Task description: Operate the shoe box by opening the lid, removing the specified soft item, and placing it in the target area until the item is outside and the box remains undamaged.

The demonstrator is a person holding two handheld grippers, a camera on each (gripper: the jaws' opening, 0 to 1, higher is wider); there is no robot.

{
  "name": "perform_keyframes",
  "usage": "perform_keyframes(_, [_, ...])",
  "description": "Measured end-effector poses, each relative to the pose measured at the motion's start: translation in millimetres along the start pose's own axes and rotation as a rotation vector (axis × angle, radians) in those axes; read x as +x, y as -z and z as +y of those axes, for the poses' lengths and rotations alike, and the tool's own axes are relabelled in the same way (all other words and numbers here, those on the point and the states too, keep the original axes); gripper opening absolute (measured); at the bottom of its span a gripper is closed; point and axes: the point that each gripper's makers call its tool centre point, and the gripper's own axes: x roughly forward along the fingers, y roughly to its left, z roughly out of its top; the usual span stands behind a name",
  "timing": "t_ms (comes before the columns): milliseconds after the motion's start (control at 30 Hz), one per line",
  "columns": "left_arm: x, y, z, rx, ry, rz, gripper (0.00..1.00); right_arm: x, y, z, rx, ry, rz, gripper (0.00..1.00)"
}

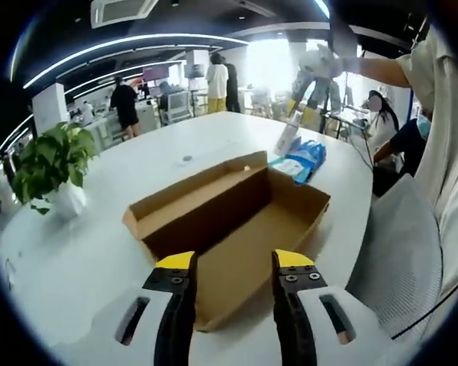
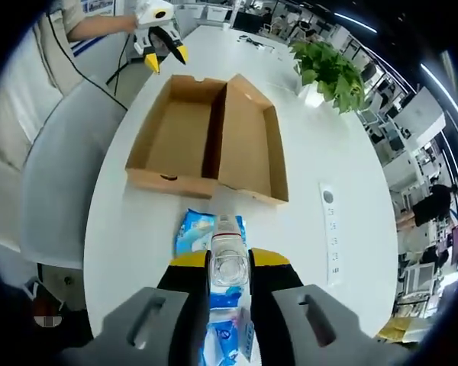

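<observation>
Cardboard of the shoe box is seen lying wide open on the white table, with the lid folded flat beside the tray, and both halves look empty. The opening step is therefore judged as done, and the removal step too.

In the right gripper view, the right gripper is clenched around a small clear item with a white top, which is held between the jaws above a blue soft pack. This pack lies on the table just beside the short end of the box, outside it. In the left gripper view, the same pack is seen beyond the far end of the box, with the right gripper raised over it.

The left gripper is released, its jaws standing apart just before the near wall of the box, touching nothing.

The placing step is judged to be in hand. For the next move, the held item should be lowered gently to the target area and let go, and the box walls should not be pushed. A potted plant stands well apart.
</observation>
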Motion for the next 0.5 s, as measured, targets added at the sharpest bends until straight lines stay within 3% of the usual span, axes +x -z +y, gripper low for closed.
perform_keyframes(333, [-9,23.8,22.5,-0.076,-0.11,0.051,0.35,9,14.5,-15,-0.019,-0.018,0.071,0.16])
perform_keyframes(500, [-11,43.2,34.8,-0.112,-0.171,0.102,0.32,13,23.0,-20,-0.03,-0.027,0.111,0.16])
